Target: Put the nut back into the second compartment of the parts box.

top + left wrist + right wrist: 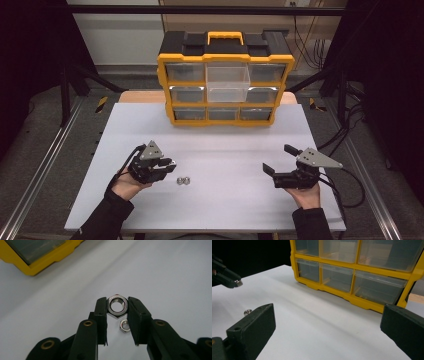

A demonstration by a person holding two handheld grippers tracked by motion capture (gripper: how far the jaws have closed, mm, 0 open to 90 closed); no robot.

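In the left gripper view we see the left hand-held gripper (117, 308) clamped on a steel hex nut (117, 306), one pad pressing each side of it near the tips, the nut's threaded hole facing the camera at the middle of the frame. Just below it in that picture, between the two jaws but farther off, a second hex nut (124, 326) lies on the white bench (175, 277), apart from the pads. In the high view we find the left hand-held gripper (170, 165) at the lower left of the frame, with two small nuts (183, 181) lying side by side on the bench just right of its tips. The right hand-held gripper (277, 165) sits at the lower right of the high view, its jaws spread wide and holding nothing; in the right gripper view its two black jaws stand far apart at the bottom corners with bare bench between them. The yellow drawer organiser (226, 85) stands at the far edge of the bench, upper centre of the high view, with one clear drawer (227, 82) in the middle column pulled out towards us.
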